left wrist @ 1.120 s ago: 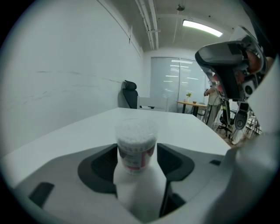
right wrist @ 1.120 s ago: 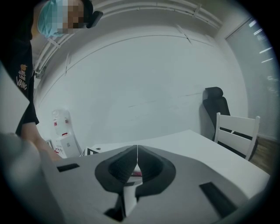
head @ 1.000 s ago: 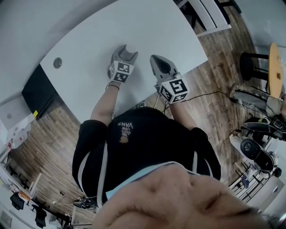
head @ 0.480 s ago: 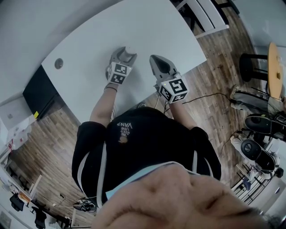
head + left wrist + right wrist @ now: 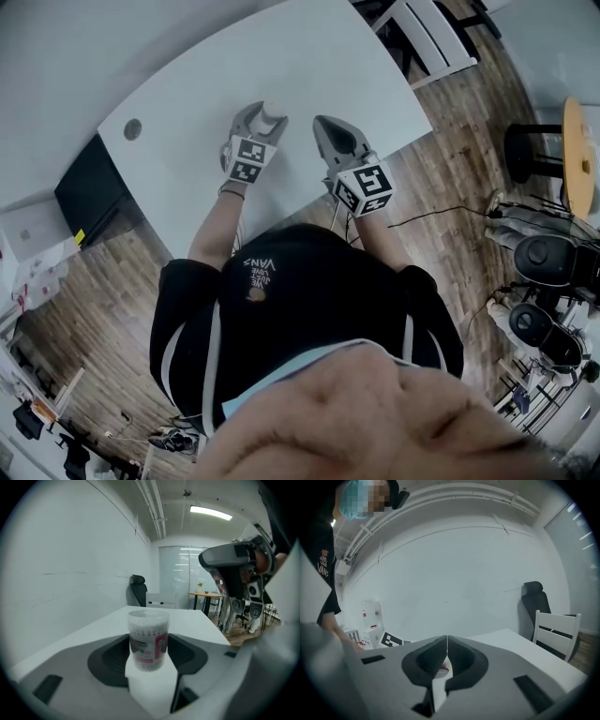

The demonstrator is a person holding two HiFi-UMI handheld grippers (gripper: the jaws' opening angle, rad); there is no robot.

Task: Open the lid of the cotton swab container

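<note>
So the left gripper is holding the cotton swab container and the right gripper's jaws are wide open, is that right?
Not quite: the jaws of the right gripper are shut together, as the right gripper view shows. The left gripper does hold the cotton swab container.

Print on cotton swab container (image 5: 148, 641) unreadable

White table (image 5: 300, 66) before me, long edges running from 8 o'clock to 2 o'clock in the head view. A round dark port (image 5: 132, 128) sits in the top toward its 9 o'clock end. The wood-plank floor (image 5: 450, 159) carries a white chair (image 5: 427, 33) at my 1 o'clock. A black cabinet (image 5: 89, 192) stands at 9 o'clock, and a thin cable (image 5: 436, 213) lies at 3 o'clock.
</note>
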